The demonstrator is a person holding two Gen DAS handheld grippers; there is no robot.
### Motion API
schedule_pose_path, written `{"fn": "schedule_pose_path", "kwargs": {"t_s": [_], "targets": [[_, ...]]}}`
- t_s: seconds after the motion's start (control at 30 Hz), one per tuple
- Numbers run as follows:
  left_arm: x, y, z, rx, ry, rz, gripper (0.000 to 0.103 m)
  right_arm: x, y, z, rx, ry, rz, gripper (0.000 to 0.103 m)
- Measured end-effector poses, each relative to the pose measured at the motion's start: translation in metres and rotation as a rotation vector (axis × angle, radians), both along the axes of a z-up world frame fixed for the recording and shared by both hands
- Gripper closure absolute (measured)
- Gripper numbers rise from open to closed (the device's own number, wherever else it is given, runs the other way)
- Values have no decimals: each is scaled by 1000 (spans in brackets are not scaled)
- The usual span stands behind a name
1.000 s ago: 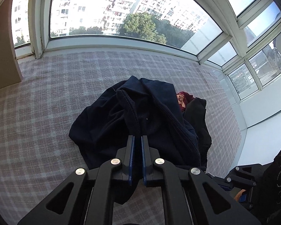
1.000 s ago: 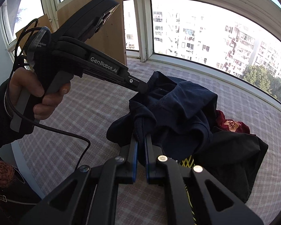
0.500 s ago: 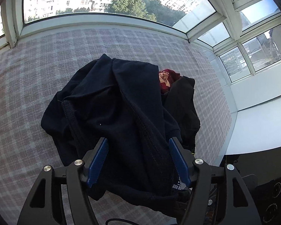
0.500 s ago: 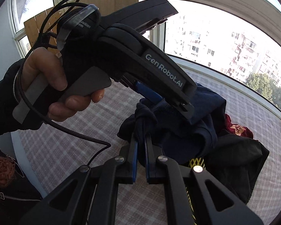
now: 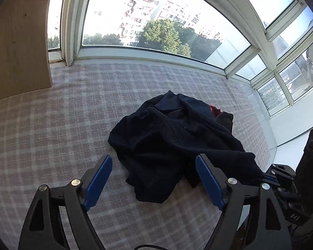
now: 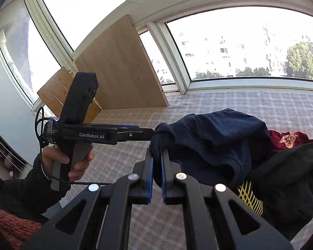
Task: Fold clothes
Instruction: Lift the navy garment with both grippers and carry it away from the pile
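While a bunched edge of the crumpled navy cotton garment [image 6: 215, 145] is clamped by the right gripper [image 6: 156, 166], the left gripper [image 5: 154, 179] is held spread wide, empty. Sorting out is judged in hand; a second edge should be found on the near side.

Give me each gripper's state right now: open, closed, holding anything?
Left gripper: open, holding nothing, above the plaid surface.
Right gripper: closed on a bunched edge of the navy garment.

1. Your left black two-finger gripper with blue pads [image 5: 153, 170] is spread wide, holding nothing.
2. Your left hand [image 6: 73, 162] wraps its grip handle, tool levelled.
3. Your right black two-finger gripper with blue pads [image 6: 156, 160] is pinched on dark navy fabric [image 6: 210, 143].
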State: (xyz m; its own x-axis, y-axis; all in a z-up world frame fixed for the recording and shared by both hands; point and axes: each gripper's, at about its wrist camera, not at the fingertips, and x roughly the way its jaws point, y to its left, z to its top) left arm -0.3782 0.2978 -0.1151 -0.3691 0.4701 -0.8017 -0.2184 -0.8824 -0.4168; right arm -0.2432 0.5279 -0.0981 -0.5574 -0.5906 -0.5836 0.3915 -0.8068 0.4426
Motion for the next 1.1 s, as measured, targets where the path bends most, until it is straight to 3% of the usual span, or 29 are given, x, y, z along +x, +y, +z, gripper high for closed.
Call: {"fn": "schedule_pose_path", "kwargs": {"t_s": [0.07,0.17,0.37,0.6,0.67,0.7,0.73,1.1], "targets": [[11,-11,2,27,8,7,24,-2,-5,20,-54,34,9,97],[29,-22,12,65,58,6,27,6,-32,55,-51,101,38,97],[78,-25,48,-39,263,-31,25,26,-97,115,87,195,68,97],[108,-30,69,-104,365,-78,24,59,-172,172,158,263,109,97],[107,-47,73,-82,362,-81,45,68,-197,185,179,286,117,97],[107,-57,75,-69,360,-82,78,71,-210,192,190,298,115,97],[111,-74,83,-71,371,-62,100,73,-221,197,195,302,113,97],[177,-289,172,-122,521,214,100,80,-365,267,51,395,223,97]]}}
